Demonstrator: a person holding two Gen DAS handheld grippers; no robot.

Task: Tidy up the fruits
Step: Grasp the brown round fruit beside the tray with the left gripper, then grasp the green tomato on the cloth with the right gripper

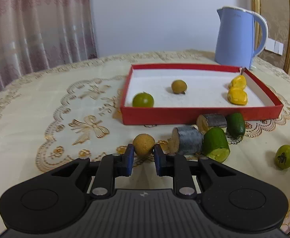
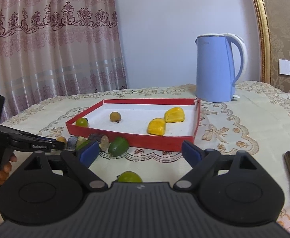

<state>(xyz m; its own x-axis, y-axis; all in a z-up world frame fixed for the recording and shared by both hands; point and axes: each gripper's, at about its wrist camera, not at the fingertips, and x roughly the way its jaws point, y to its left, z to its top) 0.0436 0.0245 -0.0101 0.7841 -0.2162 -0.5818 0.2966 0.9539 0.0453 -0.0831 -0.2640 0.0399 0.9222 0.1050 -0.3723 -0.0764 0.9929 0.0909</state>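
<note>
The left gripper [image 1: 144,154] pinches a tan round fruit [image 1: 144,145] on the tablecloth [image 1: 45,119]. Just right of it lie two grey stubs [image 1: 188,140] and two green pieces [image 1: 216,146], crowding the near wall of a red tray [image 1: 184,115]. The tray holds a green fruit [image 1: 143,100], a brown one [image 1: 179,86] and two yellow pieces [image 1: 237,96]. A blue kettle [image 1: 236,37] stands behind. Only the right view shows the right gripper [image 2: 139,151], spread wide and empty, above a green fruit [image 2: 130,177].
</note>
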